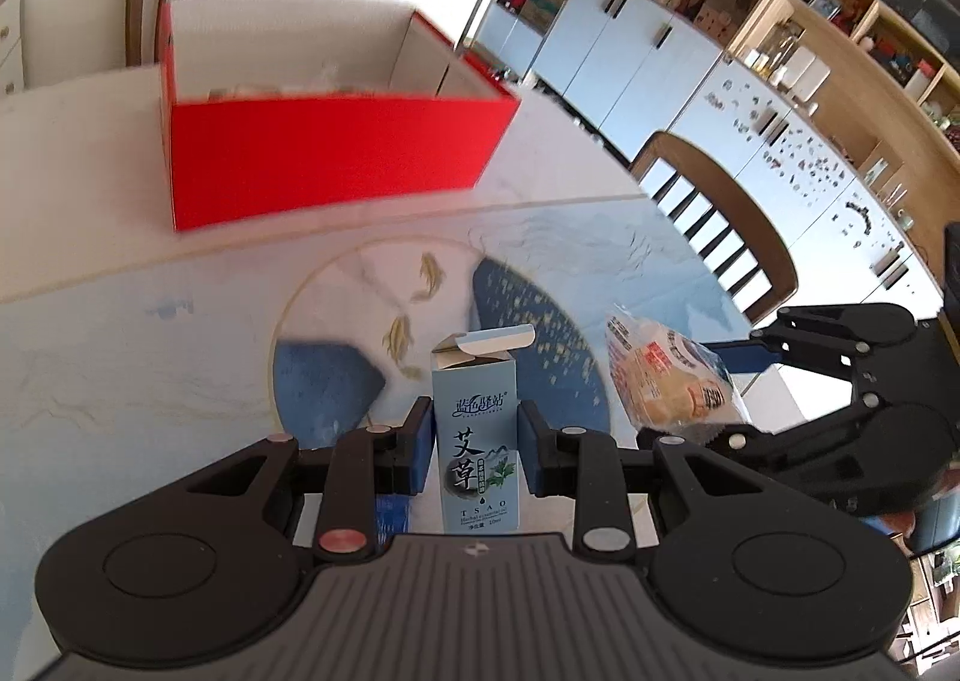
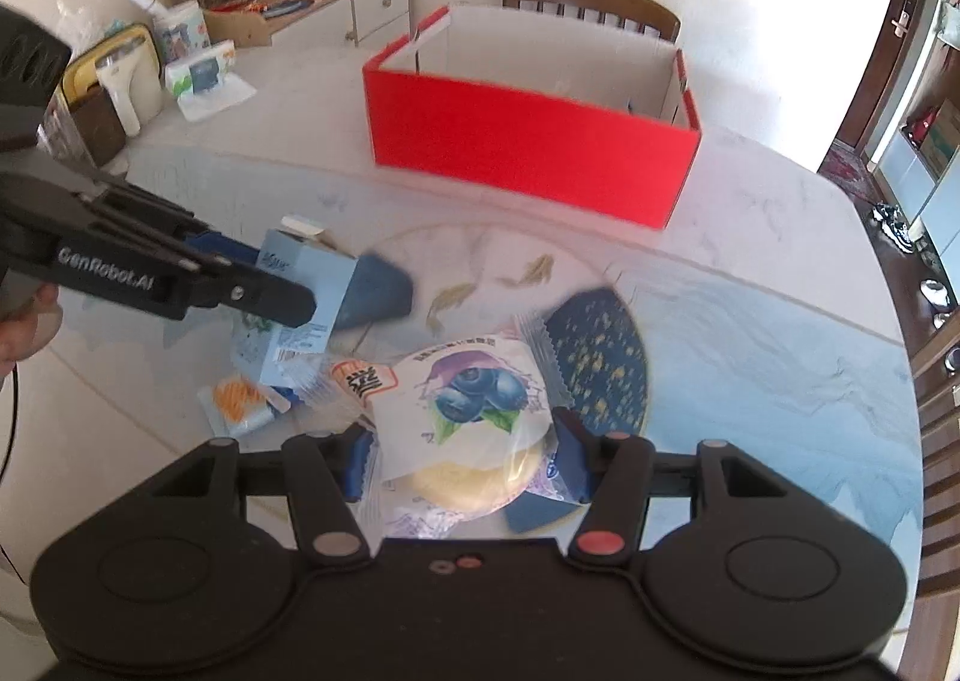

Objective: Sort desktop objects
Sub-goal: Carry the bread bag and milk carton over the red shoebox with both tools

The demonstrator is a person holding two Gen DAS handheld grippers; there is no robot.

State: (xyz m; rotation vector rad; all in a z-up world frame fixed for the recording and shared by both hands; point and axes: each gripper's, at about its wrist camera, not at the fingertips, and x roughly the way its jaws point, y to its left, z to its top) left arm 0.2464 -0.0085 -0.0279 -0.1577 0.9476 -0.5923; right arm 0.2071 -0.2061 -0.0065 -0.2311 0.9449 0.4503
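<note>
My left gripper [image 1: 476, 418] is shut on a small light-blue carton [image 1: 477, 441] with an open top flap, held upright above the fish-pattern mat [image 1: 540, 285]. In the right wrist view the same carton [image 2: 312, 273] sits between the left gripper [image 2: 264, 276] jaws at the left. My right gripper [image 2: 463, 436] is shut on a clear-wrapped blueberry pastry pack [image 2: 462, 405], lifted off the table. That pack [image 1: 666, 375] and the right gripper [image 1: 729, 396] also appear at the right of the left wrist view. An open red box [image 1: 336, 153] [image 2: 528, 153] stands beyond both.
A small orange-and-blue sachet [image 2: 240, 402] lies on the marble table [image 2: 750, 321] by the mat. Tissue packs [image 2: 198, 75] and a yellow-rimmed bin [image 2: 102, 75] crowd the far left corner. Wooden chairs [image 1: 714, 213] [image 2: 591, 0] stand at the table's edges.
</note>
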